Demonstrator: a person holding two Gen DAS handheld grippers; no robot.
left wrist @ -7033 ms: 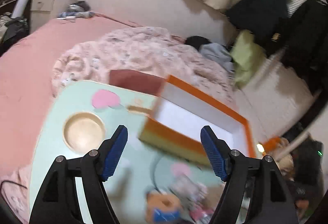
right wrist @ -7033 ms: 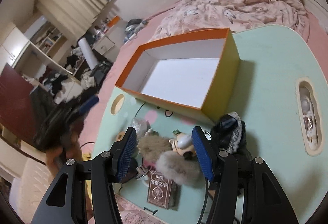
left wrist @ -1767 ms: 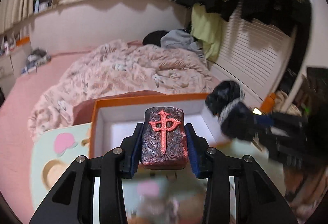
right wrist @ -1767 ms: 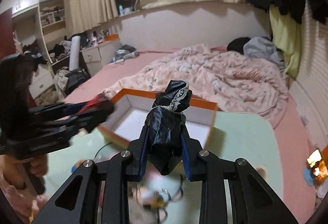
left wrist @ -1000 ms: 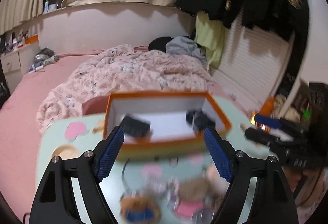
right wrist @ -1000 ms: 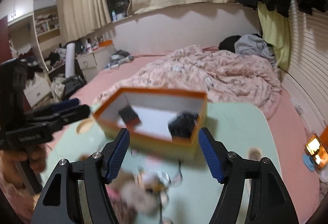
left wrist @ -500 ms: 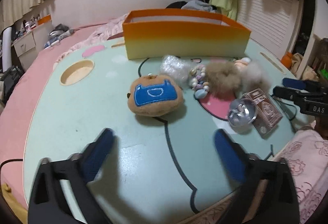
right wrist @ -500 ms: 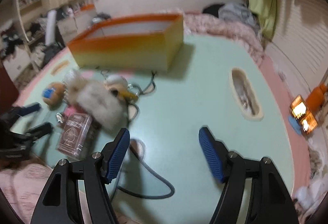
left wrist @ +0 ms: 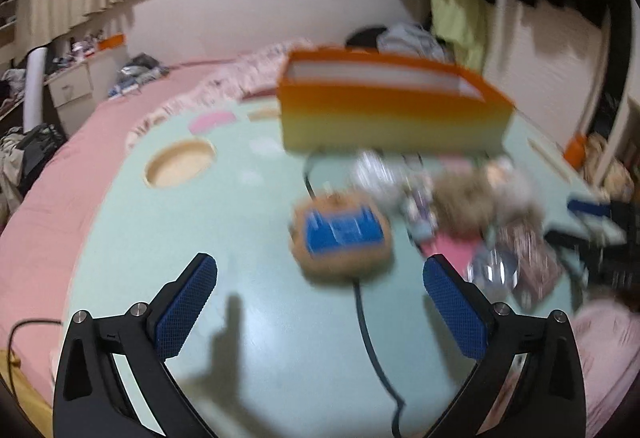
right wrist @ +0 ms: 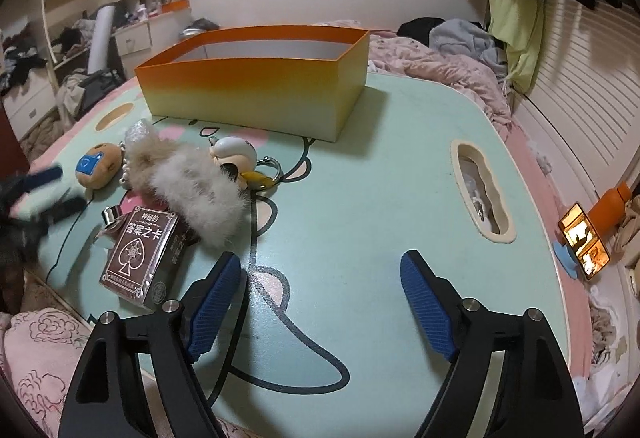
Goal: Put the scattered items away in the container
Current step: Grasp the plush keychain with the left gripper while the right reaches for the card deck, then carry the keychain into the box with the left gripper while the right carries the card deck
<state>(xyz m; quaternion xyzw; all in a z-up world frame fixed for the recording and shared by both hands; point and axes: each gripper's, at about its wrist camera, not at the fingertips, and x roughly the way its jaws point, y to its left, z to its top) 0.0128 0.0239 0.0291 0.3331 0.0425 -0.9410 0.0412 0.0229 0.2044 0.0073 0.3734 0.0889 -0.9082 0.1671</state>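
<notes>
The orange box (right wrist: 256, 93) stands at the back of the mint-green table (right wrist: 400, 157). In front of it lie a brown plush with a blue patch (right wrist: 98, 163), two fur pompoms (right wrist: 192, 181), a white-headed doll keychain (right wrist: 234, 153) and a dark card box (right wrist: 140, 254). My right gripper (right wrist: 320, 266) hovers low over bare table to the right of the card box, jaws opening, nothing between them. In the blurred left wrist view my left gripper (left wrist: 319, 262) stands wide open just short of the plush (left wrist: 342, 234), with the box (left wrist: 392, 117) beyond.
A black cord (left wrist: 372, 338) runs across the table toward me. The table has a round hole (left wrist: 180, 163) at left and a long slot (right wrist: 482, 193) at right. A lit phone (right wrist: 584, 242) and an orange bottle (right wrist: 610, 203) sit off its right edge. A pink bed lies behind.
Both grippers came down from above the box to just over the table, where the items on it now fill the views. The right jaws have spread wider.
</notes>
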